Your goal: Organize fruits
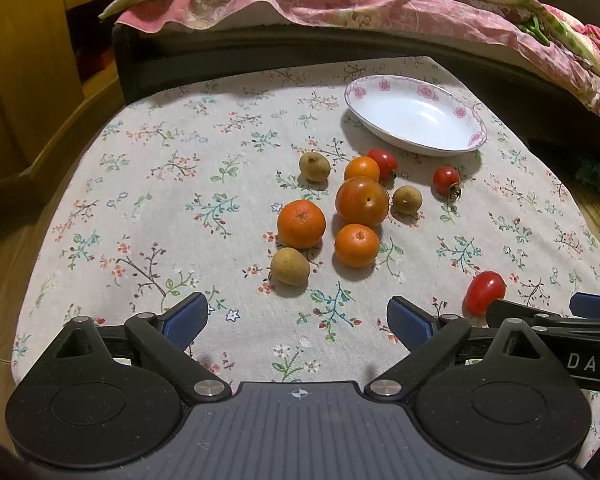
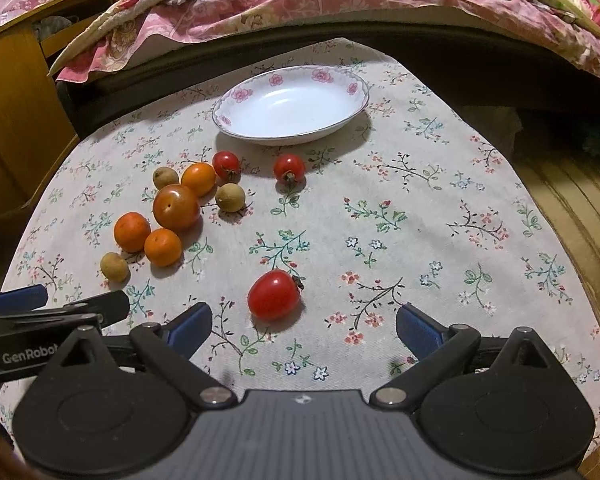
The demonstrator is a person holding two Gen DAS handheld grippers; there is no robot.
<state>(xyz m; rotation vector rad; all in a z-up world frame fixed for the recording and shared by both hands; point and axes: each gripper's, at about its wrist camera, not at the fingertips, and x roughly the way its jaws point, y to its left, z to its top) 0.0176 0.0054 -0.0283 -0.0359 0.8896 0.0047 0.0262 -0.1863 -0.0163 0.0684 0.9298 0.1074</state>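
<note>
Both grippers hover low over the near edge of the tabletop (image 2: 440,216), side by side and pointing forward toward the fruit. The left gripper (image 1: 298,322) has its blue-padded fingers (image 1: 186,314) spread wide with nothing between them. The right gripper (image 2: 304,328) is spread just as wide, also holding nothing, and its opening faces a red cherry tomato (image 2: 274,295) lying on the floral tablecloth (image 1: 160,184) just ahead of the fingertips.

Farther in lies a loose cluster of fruit. A large reddish-orange plum (image 1: 362,201) sits in the middle, with one small orange (image 1: 362,169) touching its far side and another (image 1: 357,245) just in front of it. A bigger, rough-skinned orange (image 1: 301,224) sits to the left of the plum. Three tan longans are scattered around: one at the near left (image 1: 290,266), one at the far left (image 1: 315,166), one to the right (image 1: 407,199). Two more cherry tomatoes (image 1: 383,162) (image 1: 446,179) lie between the cluster and a shallow white dish (image 1: 380,86) with a pink flower rim, which stands near the far edge of the tabletop with nothing in it. Behind it, pink bedding (image 2: 260,4) hangs over a bed.
</note>
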